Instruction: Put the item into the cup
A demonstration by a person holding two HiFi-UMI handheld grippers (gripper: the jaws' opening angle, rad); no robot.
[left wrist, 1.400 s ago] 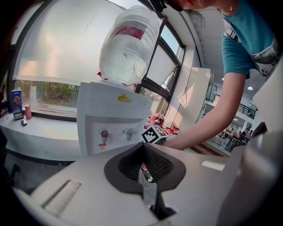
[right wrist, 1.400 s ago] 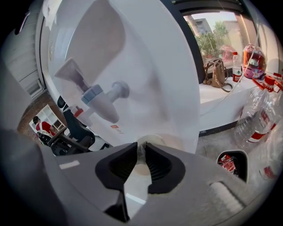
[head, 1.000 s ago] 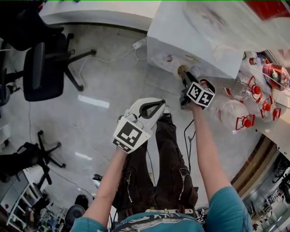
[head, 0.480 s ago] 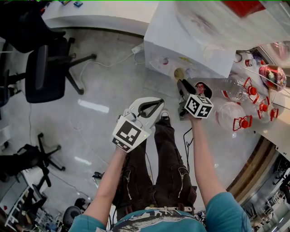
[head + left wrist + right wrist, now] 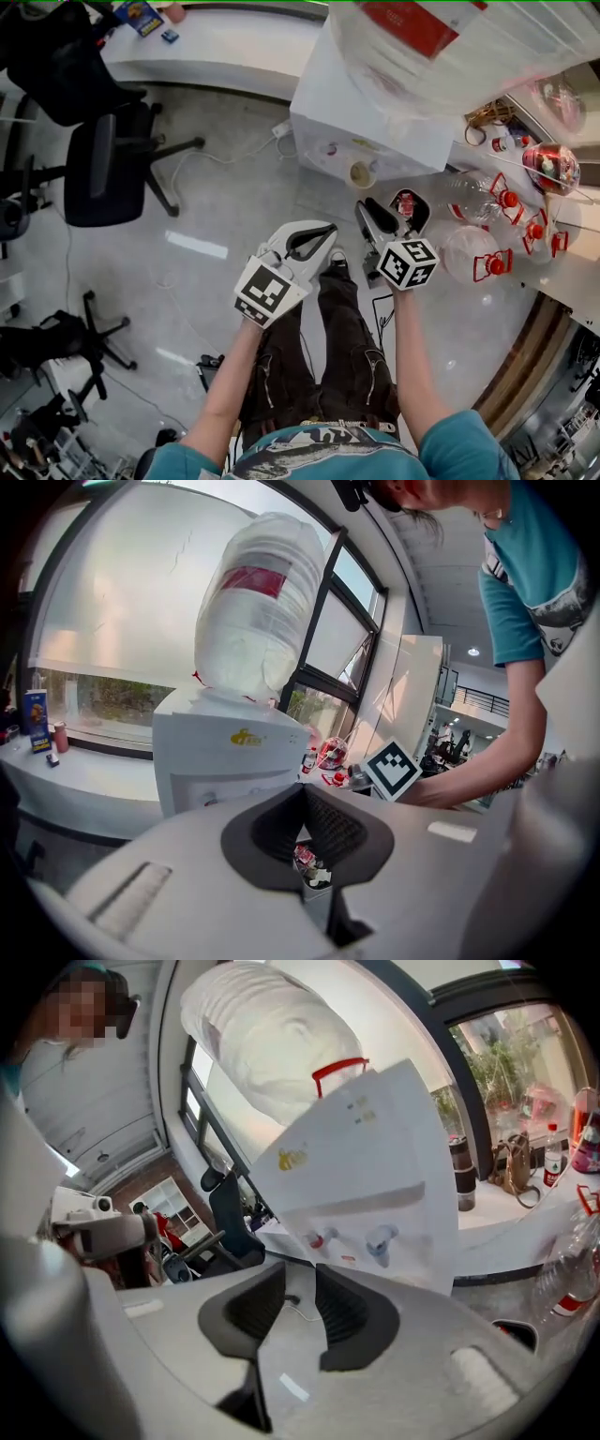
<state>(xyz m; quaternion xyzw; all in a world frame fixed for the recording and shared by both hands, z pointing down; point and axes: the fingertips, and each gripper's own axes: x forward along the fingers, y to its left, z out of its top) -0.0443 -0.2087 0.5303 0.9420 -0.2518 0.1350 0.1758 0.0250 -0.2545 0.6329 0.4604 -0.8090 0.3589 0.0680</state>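
Observation:
A small paper cup (image 5: 359, 173) stands in the tap bay of the white water dispenser (image 5: 375, 103), with nothing holding it. My right gripper (image 5: 391, 204) hovers a short way in front of the cup, open, with nothing between its pads (image 5: 347, 1312). In the right gripper view the dispenser's red and blue taps (image 5: 349, 1239) show just beyond the jaws; the cup is hidden there. My left gripper (image 5: 323, 231) hangs lower and to the left above the floor, shut and empty, its pads (image 5: 328, 822) meeting at the tips.
A big water bottle (image 5: 450, 47) sits upturned on the dispenser. Clear plastic bottles with red caps (image 5: 492, 253) lie to the right. A black office chair (image 5: 103, 169) stands at the left, and a power strip (image 5: 284, 127) lies by the dispenser's corner.
The right gripper had the cup at its tips by the dispenser; it has let go and drawn back toward me. The cup stays in the bay. The left gripper barely moved.

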